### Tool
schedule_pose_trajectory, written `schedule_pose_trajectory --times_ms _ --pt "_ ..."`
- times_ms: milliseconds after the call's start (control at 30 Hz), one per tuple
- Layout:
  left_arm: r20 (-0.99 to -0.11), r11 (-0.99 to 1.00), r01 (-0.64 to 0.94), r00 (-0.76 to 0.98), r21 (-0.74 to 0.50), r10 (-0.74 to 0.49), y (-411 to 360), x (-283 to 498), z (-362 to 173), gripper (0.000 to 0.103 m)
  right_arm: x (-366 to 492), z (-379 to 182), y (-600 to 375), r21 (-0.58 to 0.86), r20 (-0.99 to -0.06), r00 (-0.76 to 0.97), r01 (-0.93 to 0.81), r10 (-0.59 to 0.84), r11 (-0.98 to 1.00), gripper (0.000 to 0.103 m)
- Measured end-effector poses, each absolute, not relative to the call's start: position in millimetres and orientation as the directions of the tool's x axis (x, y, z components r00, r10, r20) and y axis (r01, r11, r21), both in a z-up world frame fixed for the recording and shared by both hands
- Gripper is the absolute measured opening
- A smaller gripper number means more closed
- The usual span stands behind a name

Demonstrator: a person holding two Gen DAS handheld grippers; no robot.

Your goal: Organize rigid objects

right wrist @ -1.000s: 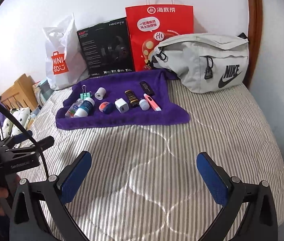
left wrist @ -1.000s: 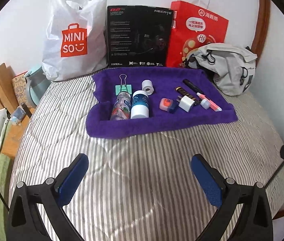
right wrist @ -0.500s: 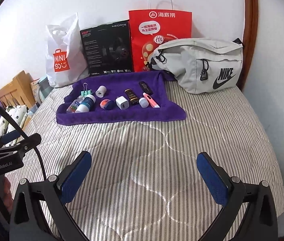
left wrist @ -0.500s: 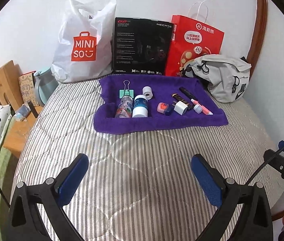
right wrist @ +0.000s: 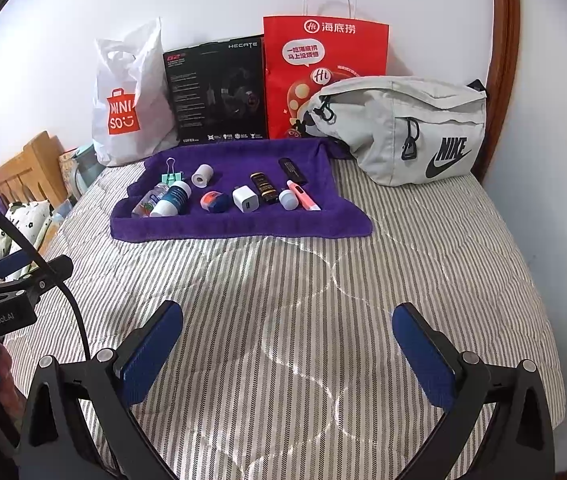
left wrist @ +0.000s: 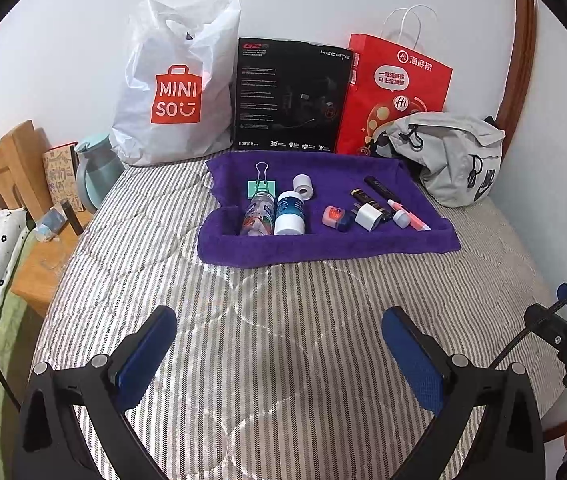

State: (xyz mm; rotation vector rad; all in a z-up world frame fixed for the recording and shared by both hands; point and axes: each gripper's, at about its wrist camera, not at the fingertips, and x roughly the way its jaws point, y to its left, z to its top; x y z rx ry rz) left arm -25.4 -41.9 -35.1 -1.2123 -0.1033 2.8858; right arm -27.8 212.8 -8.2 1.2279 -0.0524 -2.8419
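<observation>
A purple towel (left wrist: pixel 323 246) (right wrist: pixel 243 230) lies on the striped bed and carries several small items: a green binder clip (left wrist: pixel 260 186), a clear printed bottle (left wrist: pixel 259 214), a blue-and-white bottle (left wrist: pixel 290 214) (right wrist: pixel 175 199), a white tape roll (left wrist: pixel 303 186), an orange-and-blue piece (left wrist: pixel 337 217), a white charger cube (left wrist: pixel 368 216) (right wrist: pixel 245 199), a black-gold tube (right wrist: pixel 263 188), a black stick (right wrist: pixel 293 171) and a pink pen (right wrist: pixel 303 196). My left gripper (left wrist: pixel 279 346) and right gripper (right wrist: pixel 287 344) both stand open over bare bedding, well short of the towel, holding nothing.
Against the wall stand a white Miniso bag (left wrist: pixel 175 100), a black box (left wrist: pixel 291 96) and a red paper bag (left wrist: pixel 395 96). A grey Nike waist bag (right wrist: pixel 407 128) lies right of the towel. A wooden bedside stand (left wrist: pixel 39 256) with a teal jug (left wrist: pixel 93 172) sits left.
Both grippers have drawn back from the towel, so the items look smaller and farther. Both stay open and empty.
</observation>
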Motion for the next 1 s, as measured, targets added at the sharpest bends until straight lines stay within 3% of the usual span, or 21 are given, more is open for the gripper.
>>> schedule_pose_trajectory --times_ms 1000 --pt "-0.708 -0.998 0.015 -0.706 -0.066 0.036 -40.1 -24.0 -32.0 0.103 -27.5 -11.4 212.8 0.045 -0.736 -0.675 0.035 -0.057 -0.998 0.103"
